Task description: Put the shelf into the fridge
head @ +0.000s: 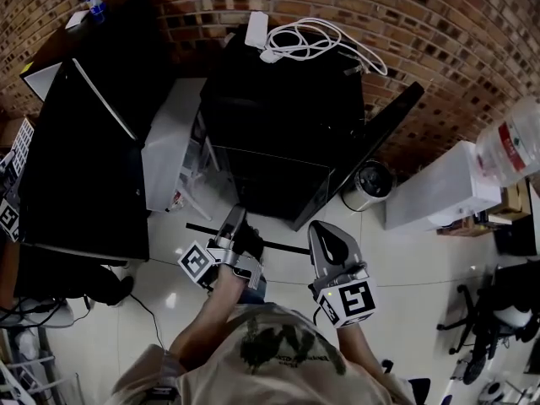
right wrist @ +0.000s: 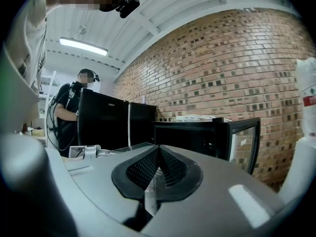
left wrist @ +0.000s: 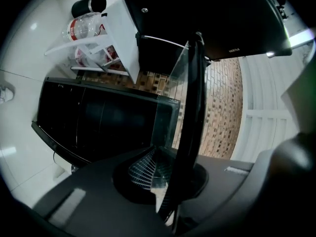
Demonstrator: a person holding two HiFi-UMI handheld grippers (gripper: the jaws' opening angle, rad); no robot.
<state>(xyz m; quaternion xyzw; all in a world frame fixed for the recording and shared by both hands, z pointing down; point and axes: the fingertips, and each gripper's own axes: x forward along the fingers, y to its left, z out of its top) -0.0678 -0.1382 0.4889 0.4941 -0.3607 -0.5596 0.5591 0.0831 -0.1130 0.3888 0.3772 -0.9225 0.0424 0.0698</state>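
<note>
Glass shelf (head: 278, 245) held btwn two tongs, in front of open black fridge (head: 278, 133).
Shelf: clear pane w/ black rim strip, carried above the floor (head: 405, 285), just short of the fridge opening, not inside. L tongs (left wrist: 164, 168): closed on shelf's black-rimmed edge; rim runs up betw. the pads. R tongs (right wrist: 157, 168): closed on the bare glass edge at the opp. side; thin clear pane shows betw. the pads. Fridge door (head: 390, 129): swung open to the right. White cable (head: 316, 39): coiled on fridge top. 2nd black cabinet (head: 84, 159): left of fridge. Brick wall (head: 439, 32): behind both.
</note>
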